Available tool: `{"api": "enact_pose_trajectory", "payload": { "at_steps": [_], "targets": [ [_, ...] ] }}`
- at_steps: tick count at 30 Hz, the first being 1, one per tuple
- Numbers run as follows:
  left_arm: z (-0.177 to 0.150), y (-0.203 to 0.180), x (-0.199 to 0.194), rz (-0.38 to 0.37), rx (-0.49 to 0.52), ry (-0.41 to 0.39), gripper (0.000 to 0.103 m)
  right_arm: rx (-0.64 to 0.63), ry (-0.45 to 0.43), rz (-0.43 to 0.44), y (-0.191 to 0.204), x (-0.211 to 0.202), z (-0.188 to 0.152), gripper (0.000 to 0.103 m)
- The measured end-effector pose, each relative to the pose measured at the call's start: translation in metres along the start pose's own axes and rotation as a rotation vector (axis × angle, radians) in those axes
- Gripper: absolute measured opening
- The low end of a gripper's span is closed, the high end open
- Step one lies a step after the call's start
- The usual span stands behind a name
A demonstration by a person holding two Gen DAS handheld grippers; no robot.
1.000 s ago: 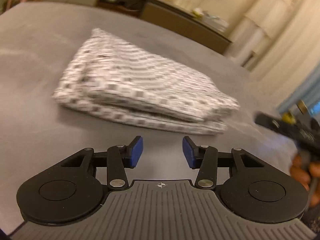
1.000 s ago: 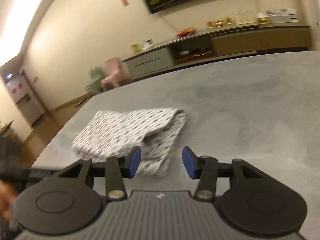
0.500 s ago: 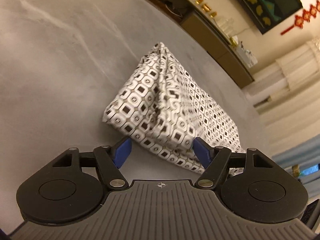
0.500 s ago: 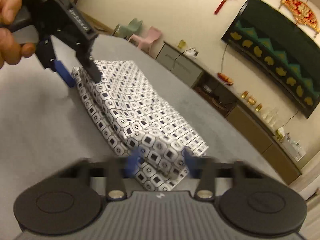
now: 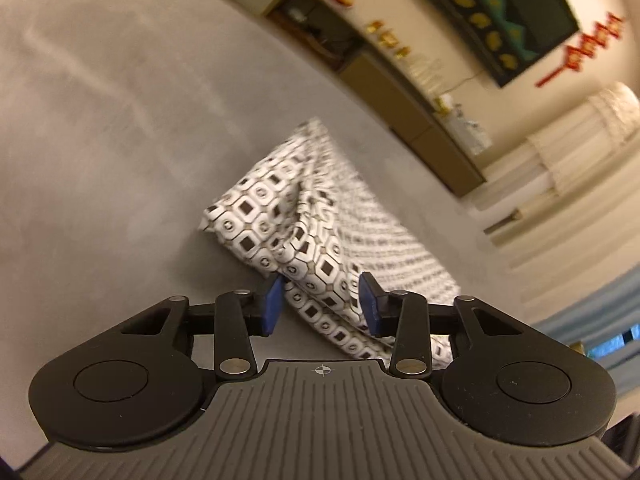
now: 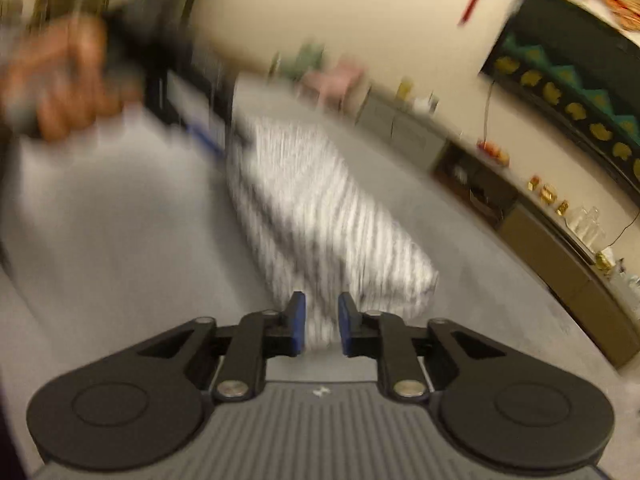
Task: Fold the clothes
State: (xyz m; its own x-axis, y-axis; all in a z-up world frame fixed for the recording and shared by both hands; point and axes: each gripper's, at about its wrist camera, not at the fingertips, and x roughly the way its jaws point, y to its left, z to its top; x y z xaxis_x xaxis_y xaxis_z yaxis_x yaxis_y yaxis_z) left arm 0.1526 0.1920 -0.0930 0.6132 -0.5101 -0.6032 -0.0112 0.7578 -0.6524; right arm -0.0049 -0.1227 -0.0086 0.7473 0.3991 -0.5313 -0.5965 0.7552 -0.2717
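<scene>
– Two grippers working one folded patterned cloth [image 5: 316, 236], lying on the grey surface [image 5: 100, 152]?

– Yep. Left gripper [image 5: 322, 304] sitting at the cloth's near corner, jaws partly apart with fabric between, can't tell if gripping. Right gripper [image 6: 322, 326] at the cloth's other end, jaws nearly closed around its edge, too blurry for calling contact.

Grey table [image 5: 100, 152]; folded patterned cloth [image 5: 304, 236]
</scene>
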Motion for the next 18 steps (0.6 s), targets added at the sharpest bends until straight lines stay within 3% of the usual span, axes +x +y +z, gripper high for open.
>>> {"api": "enact_pose_trajectory", "payload": {
  "at_steps": [2,3,6,8,10,13,16,17,18],
  "targets": [
    [0.000,-0.004,-0.001,0.000,0.015,-0.003,0.029,0.132,-0.131,0.012,-0.013,-0.009,0.011,0.039],
    [0.000,-0.005,-0.002,0.000,0.022,-0.005,0.029,0.181,-0.150,0.014,-0.018,-0.004,0.015,0.038],
    [0.001,-0.011,-0.004,0.000,0.045,-0.009,0.030,0.254,-0.062,0.003,-0.026,0.030,0.019,0.035],
    [0.001,-0.014,-0.005,0.000,0.059,-0.013,0.030,0.323,0.071,0.049,-0.031,0.054,0.003,0.025],
    [0.001,-0.018,-0.007,0.000,0.074,-0.016,0.032,0.390,0.159,0.093,-0.031,0.067,-0.016,0.026],
    [0.000,-0.019,0.000,-0.003,0.081,-0.002,0.041,0.374,0.187,0.089,-0.020,0.065,-0.022,0.030],
    [0.000,-0.019,0.011,0.019,0.083,-0.001,0.041,0.357,0.190,0.082,-0.015,0.065,-0.021,0.034],
    [0.000,-0.019,0.014,0.026,0.093,-0.002,0.040,0.356,0.189,0.079,-0.015,0.066,-0.020,0.035],
    [-0.001,-0.020,0.017,0.033,0.105,-0.005,0.032,0.352,0.183,0.072,-0.016,0.067,-0.018,0.035]
  ]
}}
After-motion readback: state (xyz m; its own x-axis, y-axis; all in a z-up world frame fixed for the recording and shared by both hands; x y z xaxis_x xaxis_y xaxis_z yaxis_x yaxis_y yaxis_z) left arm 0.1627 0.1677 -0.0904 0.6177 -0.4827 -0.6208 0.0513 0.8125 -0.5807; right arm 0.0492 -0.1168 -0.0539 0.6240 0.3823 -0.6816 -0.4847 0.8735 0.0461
